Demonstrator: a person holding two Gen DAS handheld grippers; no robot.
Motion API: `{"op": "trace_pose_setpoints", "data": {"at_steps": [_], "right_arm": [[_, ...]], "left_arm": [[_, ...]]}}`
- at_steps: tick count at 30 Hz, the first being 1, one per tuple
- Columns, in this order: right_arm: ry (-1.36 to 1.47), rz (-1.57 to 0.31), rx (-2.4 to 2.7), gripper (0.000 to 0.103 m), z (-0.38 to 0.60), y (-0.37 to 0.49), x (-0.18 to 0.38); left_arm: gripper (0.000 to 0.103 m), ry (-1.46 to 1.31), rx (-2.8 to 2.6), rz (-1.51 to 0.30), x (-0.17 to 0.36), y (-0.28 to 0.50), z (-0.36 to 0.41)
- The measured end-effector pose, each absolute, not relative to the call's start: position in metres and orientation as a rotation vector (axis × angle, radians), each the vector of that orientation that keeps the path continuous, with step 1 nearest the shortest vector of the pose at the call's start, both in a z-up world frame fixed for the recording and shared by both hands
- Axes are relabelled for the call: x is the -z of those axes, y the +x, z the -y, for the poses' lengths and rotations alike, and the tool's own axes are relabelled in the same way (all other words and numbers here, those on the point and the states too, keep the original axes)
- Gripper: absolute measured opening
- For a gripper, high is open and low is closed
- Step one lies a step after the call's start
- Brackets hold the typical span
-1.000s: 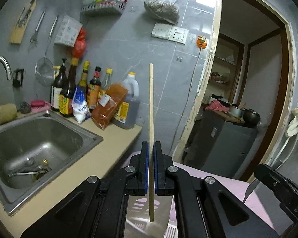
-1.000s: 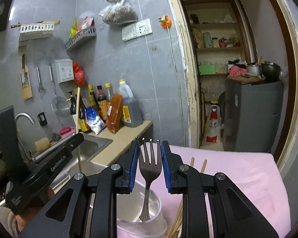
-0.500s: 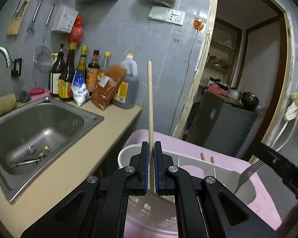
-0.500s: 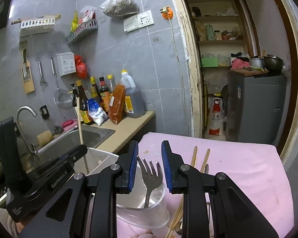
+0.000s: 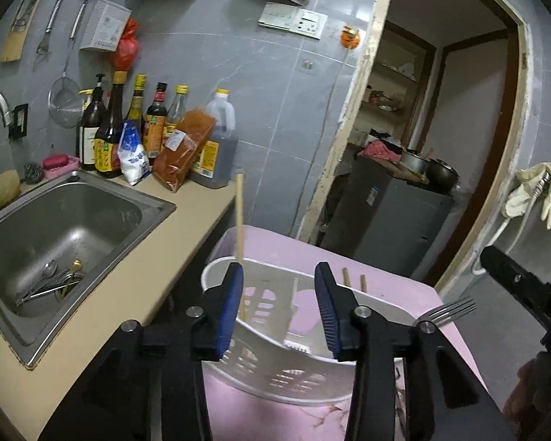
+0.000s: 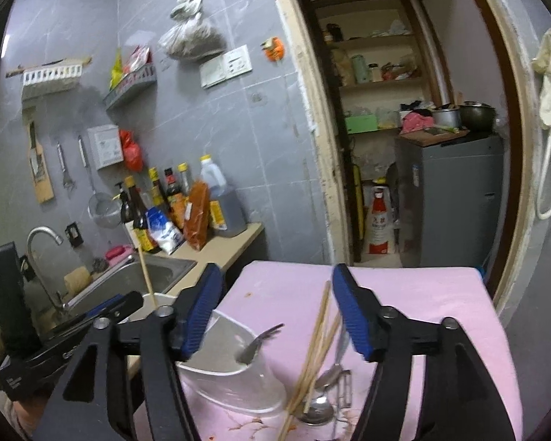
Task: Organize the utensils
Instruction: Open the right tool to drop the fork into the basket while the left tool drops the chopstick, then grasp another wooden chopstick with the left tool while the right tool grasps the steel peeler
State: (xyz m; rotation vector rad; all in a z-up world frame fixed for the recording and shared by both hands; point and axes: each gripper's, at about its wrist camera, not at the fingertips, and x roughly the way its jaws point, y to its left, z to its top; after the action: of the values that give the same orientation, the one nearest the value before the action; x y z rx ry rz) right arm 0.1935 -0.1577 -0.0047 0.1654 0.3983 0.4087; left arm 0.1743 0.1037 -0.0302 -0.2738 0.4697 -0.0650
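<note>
Chopstick [image 5: 240, 217] stands upright in holder [image 5: 275, 367] (fork [image 6: 259, 341] leans).

The fork [image 6: 259, 341] handle is hidden inside the white holder [image 6: 238, 386] (the chopstick's [image 5: 240, 228] lower end too).

Not much here can be read. The right gripper [image 5: 525, 294] has white letters on its black side, and only "DA" shows at the edge of the left wrist view. The left gripper [image 6: 92, 316] has white letters too, but only "G" or so can be made out. The white sack [image 6: 380, 226] on the floor past the doorway has red signs, too small to read. The bottles [image 5: 128, 128] have labels, too blurry to read.
</note>
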Motion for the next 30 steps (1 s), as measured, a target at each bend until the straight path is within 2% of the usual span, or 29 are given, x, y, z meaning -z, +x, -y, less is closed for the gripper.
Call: {"op": "trace_pose_setpoints", "data": {"at_steps": [3, 7, 9, 11, 17, 26, 28, 30], "right_arm": [[0.164, -0.375, -0.376, 0.080, 0.173, 0.186, -0.002], [0.156, -0.366, -0.325, 0.092, 0.198, 0.178, -0.006], [0.148, -0.363, -0.304, 0.103, 0.210, 0.175, -0.005], [0.134, -0.366, -0.285, 0.103, 0.220, 0.172, -0.001], [0.107, -0.450, -0.251, 0.103, 0.240, 0.168, 0.027], [0.099, -0.615, -0.296, 0.103, 0.253, 0.173, 0.083], [0.105, -0.652, -0.321, 0.097, 0.253, 0.175, 0.093], [0.098, -0.688, -0.345, 0.082, 0.249, 0.177, 0.101]], "left_arm": [[0.047, -0.266, 0.079, -0.464, 0.023, 0.167, -0.097], [0.073, -0.240, 0.087, -0.441, 0.016, 0.154, -0.082], [0.082, -0.220, 0.088, -0.426, 0.015, 0.144, -0.071], [0.087, -0.199, 0.082, -0.417, 0.016, 0.136, -0.061], [0.089, -0.153, 0.093, -0.474, 0.037, 0.125, -0.036], [0.088, -0.116, 0.126, -0.652, 0.092, 0.129, -0.009], [0.087, -0.101, 0.140, -0.693, 0.103, 0.131, -0.003], [0.084, -0.095, 0.159, -0.728, 0.115, 0.132, 0.002]]}}
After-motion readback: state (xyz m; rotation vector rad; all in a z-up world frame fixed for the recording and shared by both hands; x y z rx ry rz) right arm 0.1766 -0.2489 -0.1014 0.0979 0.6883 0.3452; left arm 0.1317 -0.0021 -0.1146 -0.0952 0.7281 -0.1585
